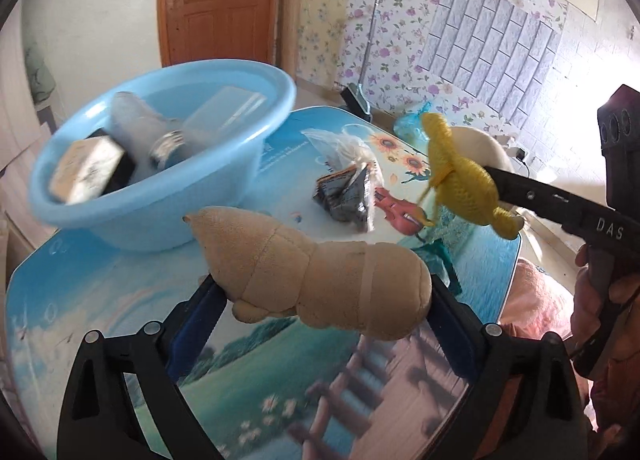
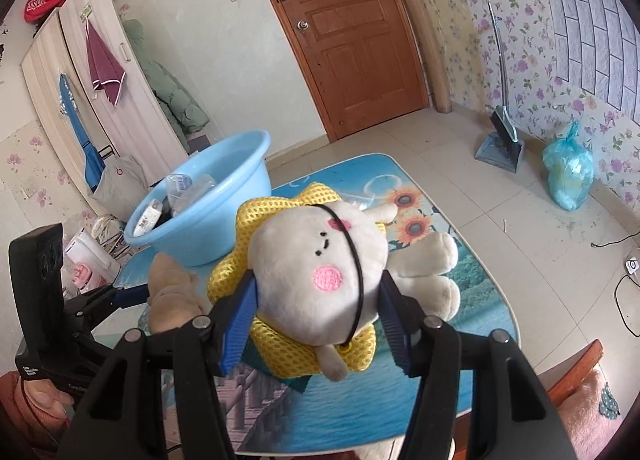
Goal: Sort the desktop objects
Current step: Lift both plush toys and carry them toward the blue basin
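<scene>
A tan segmented plush toy hangs above the printed table, and my left gripper is shut on it. To its right, my right gripper holds a plush with a yellow mesh collar over the table's right side. In the right wrist view this white plush sits face-up between the blue pads, my right gripper shut on it. The left gripper and tan plush show at the left. A light blue basin holds boxes and a bottle.
A crumpled packet in a clear bag and a red item lie mid-table. Beyond the table, a broom and dustpan and a blue rubbish bag stand by the floral wall. A pink-cushioned chair sits near right.
</scene>
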Demonstrator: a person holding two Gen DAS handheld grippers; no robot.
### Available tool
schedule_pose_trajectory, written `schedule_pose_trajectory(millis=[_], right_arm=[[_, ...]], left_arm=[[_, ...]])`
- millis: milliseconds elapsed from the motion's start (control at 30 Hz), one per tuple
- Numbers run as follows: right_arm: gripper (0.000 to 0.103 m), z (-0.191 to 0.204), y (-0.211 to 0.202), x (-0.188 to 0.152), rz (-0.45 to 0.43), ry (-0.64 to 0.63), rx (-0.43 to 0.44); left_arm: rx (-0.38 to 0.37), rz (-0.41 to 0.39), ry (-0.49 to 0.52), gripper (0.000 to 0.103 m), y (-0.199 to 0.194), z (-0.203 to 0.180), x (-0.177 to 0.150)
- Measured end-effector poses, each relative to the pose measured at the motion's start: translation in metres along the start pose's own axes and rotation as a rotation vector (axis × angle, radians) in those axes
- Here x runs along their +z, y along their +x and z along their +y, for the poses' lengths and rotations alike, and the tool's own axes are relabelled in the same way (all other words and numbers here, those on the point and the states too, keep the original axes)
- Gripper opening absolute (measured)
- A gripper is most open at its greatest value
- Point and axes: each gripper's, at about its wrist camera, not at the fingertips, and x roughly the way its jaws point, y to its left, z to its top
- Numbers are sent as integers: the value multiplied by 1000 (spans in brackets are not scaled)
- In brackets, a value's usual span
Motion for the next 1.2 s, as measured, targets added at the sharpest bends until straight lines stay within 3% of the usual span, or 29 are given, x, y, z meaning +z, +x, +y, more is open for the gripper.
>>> schedule_pose_trajectory(millis=[333,500,1200], right_arm=[[57,58,-7,-22,35,-114,16],[57,83,-4,-28,49,-167,49],[58,96,-3,-32,55,-171,69]], left_arm=[[131,-25,-118,98,-41,42,-33],[156,-59,-175,98,-62,61,-46],[149,-95,-193,98,-74,63,-45]])
